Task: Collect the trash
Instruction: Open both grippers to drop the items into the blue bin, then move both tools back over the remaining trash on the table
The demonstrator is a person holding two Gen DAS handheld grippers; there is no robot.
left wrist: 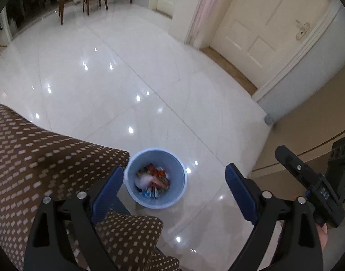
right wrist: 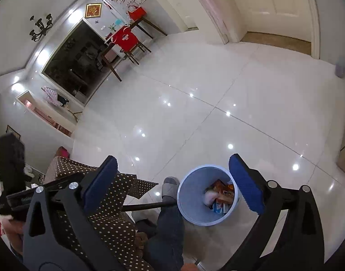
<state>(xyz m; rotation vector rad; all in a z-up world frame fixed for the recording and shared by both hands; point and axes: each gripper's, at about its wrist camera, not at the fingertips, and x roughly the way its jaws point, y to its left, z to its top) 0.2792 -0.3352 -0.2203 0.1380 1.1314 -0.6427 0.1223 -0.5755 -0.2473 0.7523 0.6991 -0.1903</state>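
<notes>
Left gripper point(left wrist: 174, 188): blue pads spread wide, nothing between them. It points steeply down over the floor, with the bin framed in the gap. Its left finger point(left wrist: 109, 192) overlaps the edge of a brown cloth with pale dots point(left wrist: 48, 164), which covers a desk or similar; I cannot tell if they touch.

Right gripper point(right wrist: 172, 180): jaws also wide apart, empty. Seen from the left wrist view it sits at the far right as a black body point(left wrist: 312, 180), apart from the left one.

Bin point(left wrist: 156, 178): small, round, pale blue, standing upright on the glossy white tile floor point(left wrist: 150, 79), mouth facing up. No long axis to speak of from above; in the right wrist view point(right wrist: 195, 194) its wall leans toward the camera. It stands just beside the corner of the dotted cloth.

Contents: trash point(left wrist: 153, 180) lies in the bottom, a loose heap of wrappers in orange, red and blue, plus a pale crumpled piece that reads as tissue. Pieces lie mixed; the direction of any single one is too blurred to tell. The bin is only partly filled, inner wall bare above the heap.

The person's leg in blue trousers point(right wrist: 168, 230) and a grey slipper point(right wrist: 170, 188) sit just left of the bin, the slipper toe close to its rim. A thin dark rod point(right wrist: 145, 206) runs from under the cloth toward the bin.

Farther off: chair draped in red point(right wrist: 125, 38) at a wooden-legged table, cream door point(left wrist: 263, 29).
</notes>
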